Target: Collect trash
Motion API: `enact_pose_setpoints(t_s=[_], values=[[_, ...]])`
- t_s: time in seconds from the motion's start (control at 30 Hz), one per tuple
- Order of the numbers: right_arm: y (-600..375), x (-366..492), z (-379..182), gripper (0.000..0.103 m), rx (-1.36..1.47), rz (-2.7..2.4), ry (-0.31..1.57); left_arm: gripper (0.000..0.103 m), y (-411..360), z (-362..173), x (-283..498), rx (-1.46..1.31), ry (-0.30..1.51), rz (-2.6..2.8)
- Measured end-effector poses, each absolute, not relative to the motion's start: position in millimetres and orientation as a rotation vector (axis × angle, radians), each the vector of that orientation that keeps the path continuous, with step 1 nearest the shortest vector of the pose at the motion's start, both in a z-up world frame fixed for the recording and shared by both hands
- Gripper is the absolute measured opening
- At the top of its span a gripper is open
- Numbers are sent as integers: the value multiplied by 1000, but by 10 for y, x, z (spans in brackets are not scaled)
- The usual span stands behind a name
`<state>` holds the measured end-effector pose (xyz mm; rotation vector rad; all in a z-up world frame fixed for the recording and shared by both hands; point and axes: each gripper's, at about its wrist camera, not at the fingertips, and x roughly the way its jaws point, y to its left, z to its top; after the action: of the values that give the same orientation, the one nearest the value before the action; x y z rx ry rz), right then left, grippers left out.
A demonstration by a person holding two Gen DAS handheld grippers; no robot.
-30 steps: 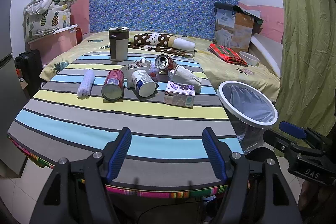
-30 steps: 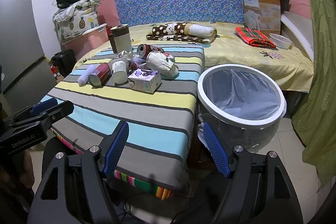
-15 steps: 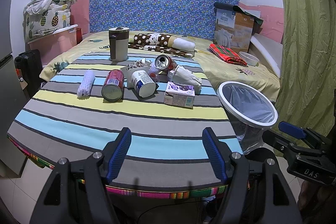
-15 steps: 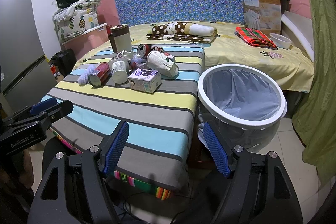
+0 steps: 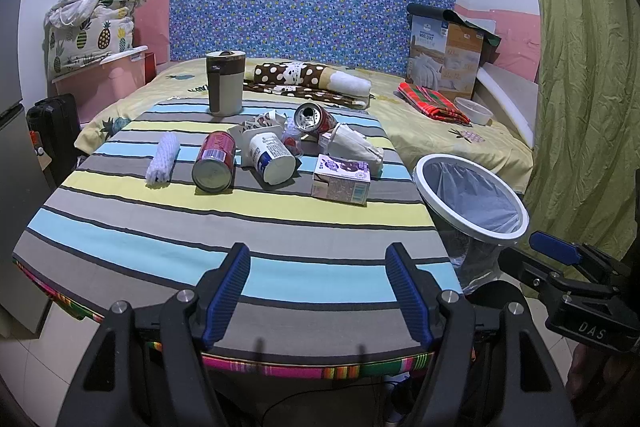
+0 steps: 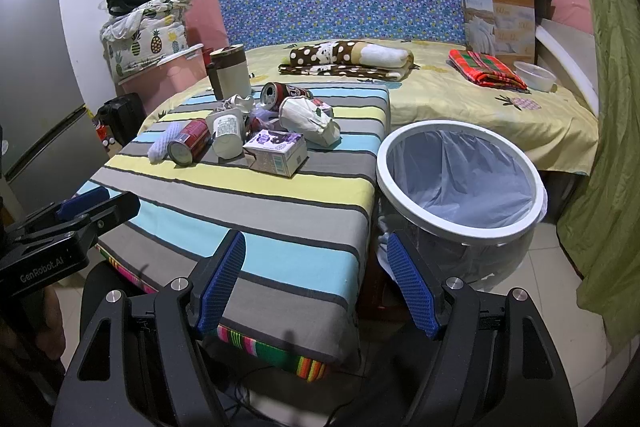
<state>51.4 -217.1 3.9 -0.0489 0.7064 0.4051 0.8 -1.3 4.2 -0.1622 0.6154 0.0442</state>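
Red cans (image 5: 214,159), a white cup (image 5: 271,161), a purple carton (image 5: 341,179) and a paper bag (image 5: 357,146) lie together on the striped desk (image 5: 240,227), beside the white-rimmed bin (image 6: 460,175). Both left tongs (image 5: 318,293) and right tongs (image 6: 316,285) are spread wide and hold nothing.

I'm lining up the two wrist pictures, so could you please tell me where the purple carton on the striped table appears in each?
Left wrist view: the purple carton lies right of centre, left of the white-rimmed bin.
Right wrist view: the carton lies left of centre, again left of the bin.
Shared landmark: the bin beside the table.
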Motion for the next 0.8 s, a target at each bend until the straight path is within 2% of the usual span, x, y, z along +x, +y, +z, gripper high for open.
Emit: enact_pose_setpoints(t_s=[0.8], values=[[-2147,539,-11,74,-50,416,712,72,-38,-12,28,-161,623,48]])
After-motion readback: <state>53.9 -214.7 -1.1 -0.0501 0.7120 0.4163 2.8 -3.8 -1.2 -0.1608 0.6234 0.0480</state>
